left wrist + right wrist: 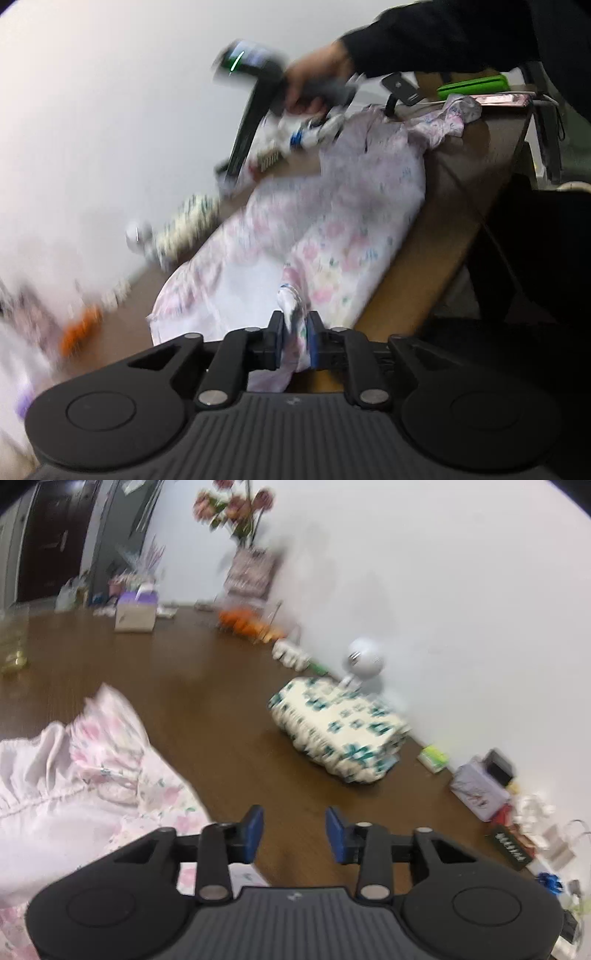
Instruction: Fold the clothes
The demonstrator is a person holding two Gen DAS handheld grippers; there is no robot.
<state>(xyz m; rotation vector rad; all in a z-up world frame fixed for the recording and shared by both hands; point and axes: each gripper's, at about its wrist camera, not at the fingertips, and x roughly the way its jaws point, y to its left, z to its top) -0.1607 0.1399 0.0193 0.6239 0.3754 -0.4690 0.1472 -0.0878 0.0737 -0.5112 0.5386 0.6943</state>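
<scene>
Left gripper (294, 341) pinches the floral garment (325, 206); right gripper (294, 834) gapes empty. Thin pinch could slip, undoing the fold.

Both views are evenly, softly lit, with the plain white wall (461, 572) washed bright. Motion blur smears nearly everything beyond each frame's sharp black lower edge. Fisheye bending darkens the upper corners.

The left black two-finger tool (294, 341) points downward, and its blue-padded jaws are closed tightly on a fold of pink flowered cloth (295, 258). The right black tool (294, 834) has its jaws apart, with nothing between them. In the left wrist view, a hand (314, 85) in a black sleeve (443, 37) grips its handle, far from the camera.
</scene>
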